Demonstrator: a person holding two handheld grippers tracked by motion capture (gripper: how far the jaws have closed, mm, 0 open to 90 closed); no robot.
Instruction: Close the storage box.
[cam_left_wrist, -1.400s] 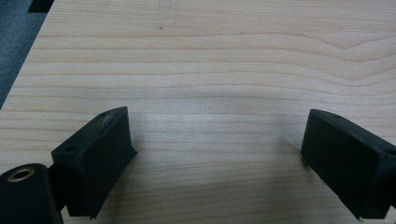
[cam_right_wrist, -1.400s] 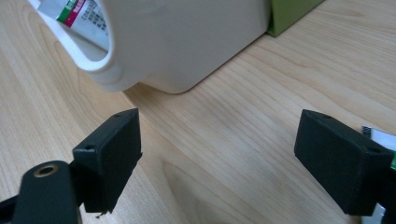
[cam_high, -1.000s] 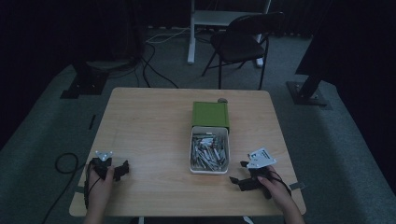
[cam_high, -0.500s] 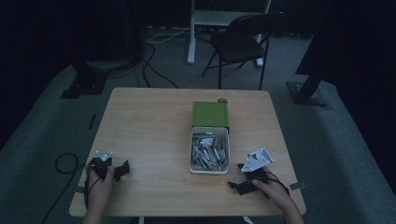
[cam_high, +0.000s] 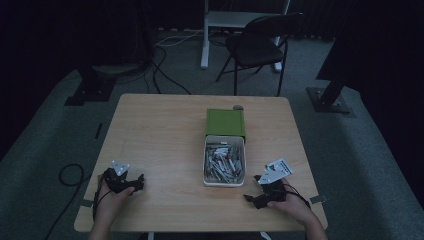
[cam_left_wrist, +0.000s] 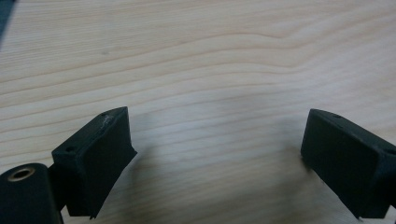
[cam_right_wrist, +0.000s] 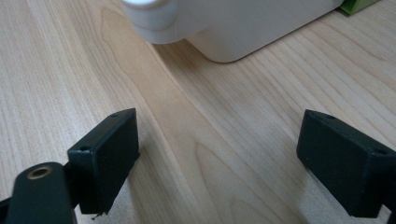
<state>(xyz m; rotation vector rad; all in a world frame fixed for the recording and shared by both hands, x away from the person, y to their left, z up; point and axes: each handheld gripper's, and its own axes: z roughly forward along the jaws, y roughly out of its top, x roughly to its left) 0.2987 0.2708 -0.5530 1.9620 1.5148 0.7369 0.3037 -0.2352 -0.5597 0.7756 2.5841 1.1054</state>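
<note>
Right gripper (cam_high: 255, 192) shifted slightly nearer the table's front edge since the earlier frame, jaws spread over bare wood just beside one white tray (cam_high: 224, 181) of metal pieces; one green box (cam_high: 225, 122) behind it; left gripper (cam_high: 131, 182) resting, jaws spread, well apart.

The left tool (cam_high: 131, 182) and right tool (cam_high: 254, 195) are each held low in 1 hand, with the 2 jaws of both spread wide.

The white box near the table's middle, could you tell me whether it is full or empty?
Full: the white box holds a heap of small silvery pieces, seen from above.
</note>
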